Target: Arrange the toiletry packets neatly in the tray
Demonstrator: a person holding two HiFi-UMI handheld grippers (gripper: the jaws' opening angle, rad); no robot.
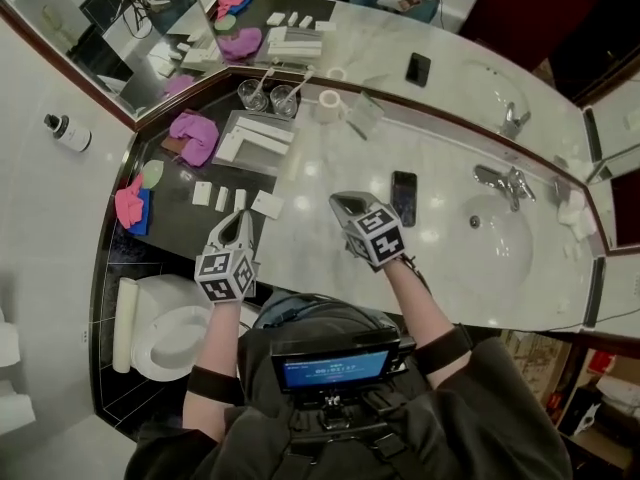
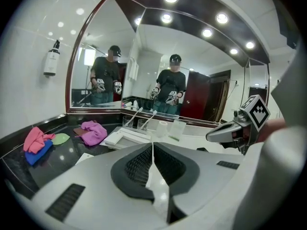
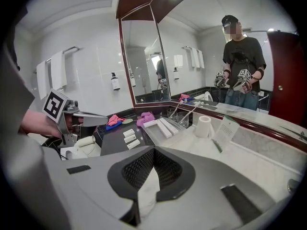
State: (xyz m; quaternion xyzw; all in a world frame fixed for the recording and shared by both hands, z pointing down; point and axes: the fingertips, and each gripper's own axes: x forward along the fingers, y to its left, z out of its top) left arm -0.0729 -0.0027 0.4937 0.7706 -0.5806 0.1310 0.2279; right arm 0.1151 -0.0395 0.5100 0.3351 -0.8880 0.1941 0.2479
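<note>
**Both grippers shut and empty, packets just ahead of the left one**

Four small white toiletry packets (image 1: 222, 199) lie in a loose row on the dark counter (image 1: 170, 213), outside the tray (image 1: 262, 164). The tray sits just beyond them, toward the mirror, and already holds long white boxes (image 1: 262, 134).

The left gripper (image 1: 243, 216) hovers with its tips just short of the right end of the row. Its jaws are pressed together with nothing between them. The right gripper (image 1: 341, 204) hangs over the pale marble beside a dark phone (image 1: 404, 197), farther from the packets. Its jaws are closed and empty too.

Most of the packets lie with their long axes running from the person toward the tray, roughly in line with the left gripper's pointing direction. The rightmost, larger packet (image 1: 267, 205) is skewed. The left gripper looks the better placed for a first pick. It would have to open its jaws, and probably roll to span a packet's short side.
</note>
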